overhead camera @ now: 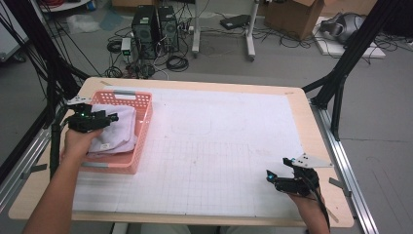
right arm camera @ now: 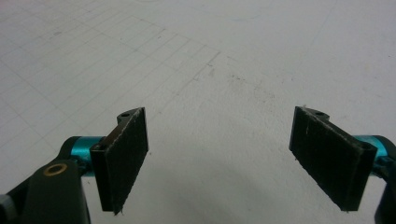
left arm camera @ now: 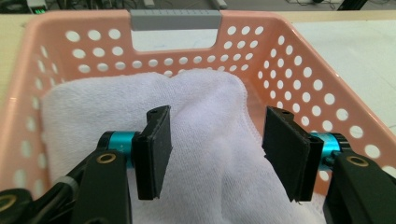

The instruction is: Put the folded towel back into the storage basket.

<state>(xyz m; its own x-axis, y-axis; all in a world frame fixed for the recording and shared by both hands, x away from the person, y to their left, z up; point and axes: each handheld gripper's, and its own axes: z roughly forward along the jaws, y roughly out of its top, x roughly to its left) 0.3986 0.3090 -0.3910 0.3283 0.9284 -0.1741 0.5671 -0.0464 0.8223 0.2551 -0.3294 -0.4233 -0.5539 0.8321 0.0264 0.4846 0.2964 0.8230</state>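
1. So here's where I'm at: the white towel [overhead camera: 114, 130] is sitting folded inside the pink basket [overhead camera: 144, 127], which stands by the left edge of the table [overhead camera: 234, 146], closer to the far-left corner than the near one.
2. My left gripper [left arm camera: 217, 151] hangs right over the towel, jaws pointing toward the basket's far wall with the grey handle [left arm camera: 175, 19]. The jaws are spread apart with a hump of cloth rising between them, but the pads [left arm camera: 156, 149] aren't pinching it as far as I can see, so I'd call it an unclamped, medium-wide stance, nothing held.
3. My right gripper [right arm camera: 233, 163] is parked near the table's near-right corner, jaws wide, nothing but the bare gridded sheet [right arm camera: 196, 65] under it. Idle, basically.
4. Progress guess: the towel looks fully in the basket, neatly bunched, nothing hanging over the rim from what the high view shows. So either I'm done putting it in, or I'm about to grab it. Can't call it from here.
5. What's left, if it's a placing job: lift the left gripper clear of the basket. If it's a fetching job: close on that hump and lift. Everything else on the table is bare.
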